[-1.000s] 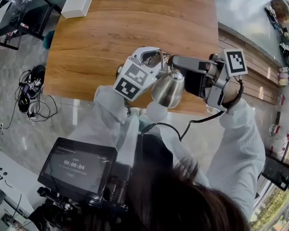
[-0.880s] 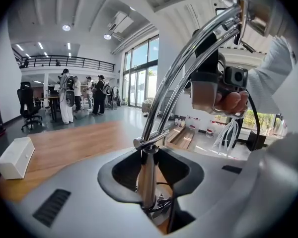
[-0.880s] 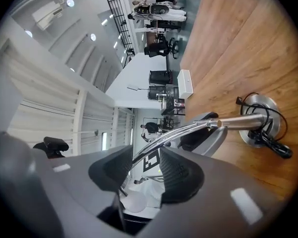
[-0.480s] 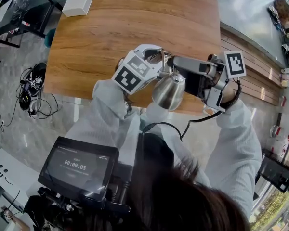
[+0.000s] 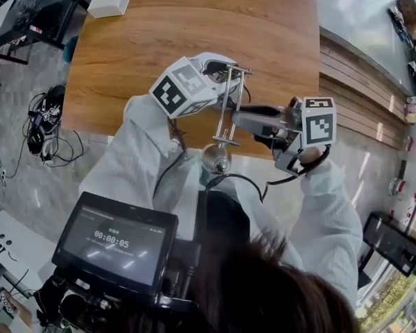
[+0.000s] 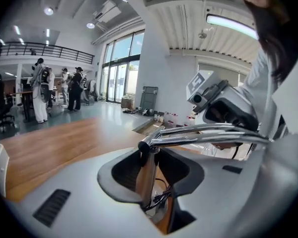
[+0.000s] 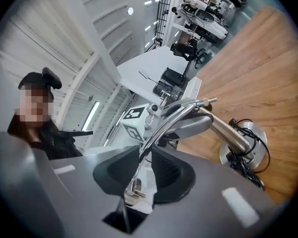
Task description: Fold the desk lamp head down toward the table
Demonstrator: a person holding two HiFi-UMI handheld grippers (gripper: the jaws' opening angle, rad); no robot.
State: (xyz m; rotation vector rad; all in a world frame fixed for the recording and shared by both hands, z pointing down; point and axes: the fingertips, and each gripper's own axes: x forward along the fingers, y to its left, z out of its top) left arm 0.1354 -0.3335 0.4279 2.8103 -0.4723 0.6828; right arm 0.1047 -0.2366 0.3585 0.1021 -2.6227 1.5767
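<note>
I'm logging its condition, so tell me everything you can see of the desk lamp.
The desk lamp is chrome metal: a round base with a black cord on the wooden table, a brushed post, and twin thin rods hinged at its top, ending in a rounded head. The left gripper clamps the post; the right gripper's jaws, which have just been closing, hold the rods.

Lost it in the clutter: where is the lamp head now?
Head view, centre: the lamp head hangs at the near end of the chrome arm rods, just past the table's near edge, close to the person's body.
</note>
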